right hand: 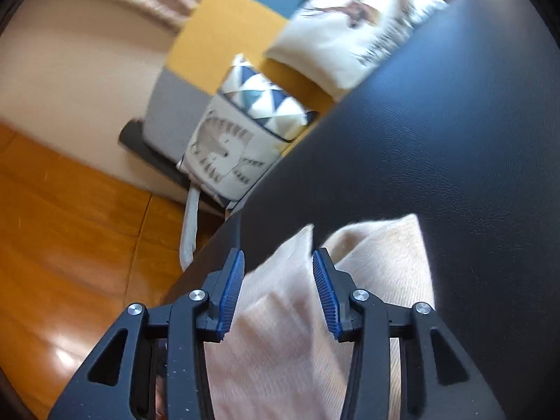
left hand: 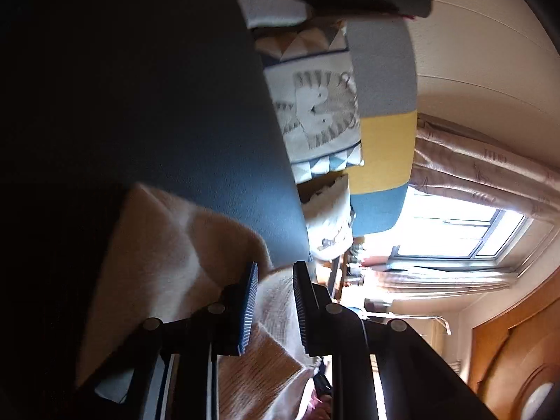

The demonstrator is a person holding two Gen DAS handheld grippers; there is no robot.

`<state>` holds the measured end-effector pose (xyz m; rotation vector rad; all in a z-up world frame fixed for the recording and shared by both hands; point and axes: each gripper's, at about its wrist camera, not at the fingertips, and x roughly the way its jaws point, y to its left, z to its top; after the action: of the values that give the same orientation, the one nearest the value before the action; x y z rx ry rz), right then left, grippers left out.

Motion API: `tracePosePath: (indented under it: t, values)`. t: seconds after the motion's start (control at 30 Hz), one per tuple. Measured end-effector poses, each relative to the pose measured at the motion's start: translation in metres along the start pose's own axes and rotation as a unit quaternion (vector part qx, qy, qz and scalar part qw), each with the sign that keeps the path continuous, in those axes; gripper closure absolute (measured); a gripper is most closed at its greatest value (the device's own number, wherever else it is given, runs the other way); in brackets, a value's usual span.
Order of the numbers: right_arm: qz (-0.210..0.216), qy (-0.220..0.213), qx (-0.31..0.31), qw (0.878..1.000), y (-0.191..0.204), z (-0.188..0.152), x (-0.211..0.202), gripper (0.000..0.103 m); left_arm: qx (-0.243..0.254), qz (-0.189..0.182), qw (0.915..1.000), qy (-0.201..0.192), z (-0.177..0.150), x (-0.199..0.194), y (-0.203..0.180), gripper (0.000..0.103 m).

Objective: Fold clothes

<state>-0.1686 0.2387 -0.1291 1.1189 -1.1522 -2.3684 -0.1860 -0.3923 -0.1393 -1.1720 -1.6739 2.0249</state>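
A beige knitted garment (left hand: pixel 168 262) lies on a dark leather-like surface (left hand: pixel 175 105). In the left wrist view, which is rolled sideways, my left gripper (left hand: pixel 276 266) is open, and a fold of the garment runs up between its blue ribbed pads (left hand: pixel 249 308) without being pinched. The right wrist view shows the same garment (right hand: pixel 381 269) near the edge of the dark surface (right hand: pixel 437 122). My right gripper (right hand: pixel 278 254) is open there, with a raised corner of the cloth standing loosely between its fingers (right hand: pixel 229 297).
Beyond the surface's edge stands a sofa in yellow, grey and blue blocks (right hand: pixel 224 35) with a lion-print cushion (right hand: pixel 227 150) and a white cushion (right hand: pixel 332 42). Orange wooden floor (right hand: pixel 70 227) lies to the left. A bright window (left hand: pixel 451 234) and curtains (left hand: pixel 472 171) show in the left wrist view.
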Motion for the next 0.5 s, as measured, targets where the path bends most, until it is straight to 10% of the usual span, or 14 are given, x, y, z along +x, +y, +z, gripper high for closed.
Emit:
tracePosePath:
  t: [0.17, 0.27, 0.3, 0.37, 0.5]
  values:
    - [0.022, 0.073, -0.13, 0.989, 0.037, -0.04, 0.014, 0.059, 0.118, 0.032, 0.9923, 0.023, -0.032, -0.01, -0.012, 0.083]
    - [-0.04, 0.098, -0.164, 0.981, 0.041, -0.056, 0.04, 0.059, 0.186, 0.128, 0.9735, 0.035, -0.051, 0.007, -0.009, 0.083]
    - [-0.064, 0.092, -0.164, 0.98, 0.036, -0.055, 0.045, 0.068, 0.183, 0.135, 0.9734, 0.026, -0.05, 0.006, -0.006, 0.099]
    - [-0.086, 0.061, -0.145, 0.984, 0.025, -0.049, 0.041, 0.073, 0.161, 0.133, 0.9781, 0.0, -0.045, -0.001, 0.0, 0.099]
    - [-0.074, 0.014, -0.102, 0.992, 0.008, -0.036, -0.005, 0.05, 0.151, 0.127, 0.9791, -0.049, -0.042, -0.025, -0.011, 0.087]
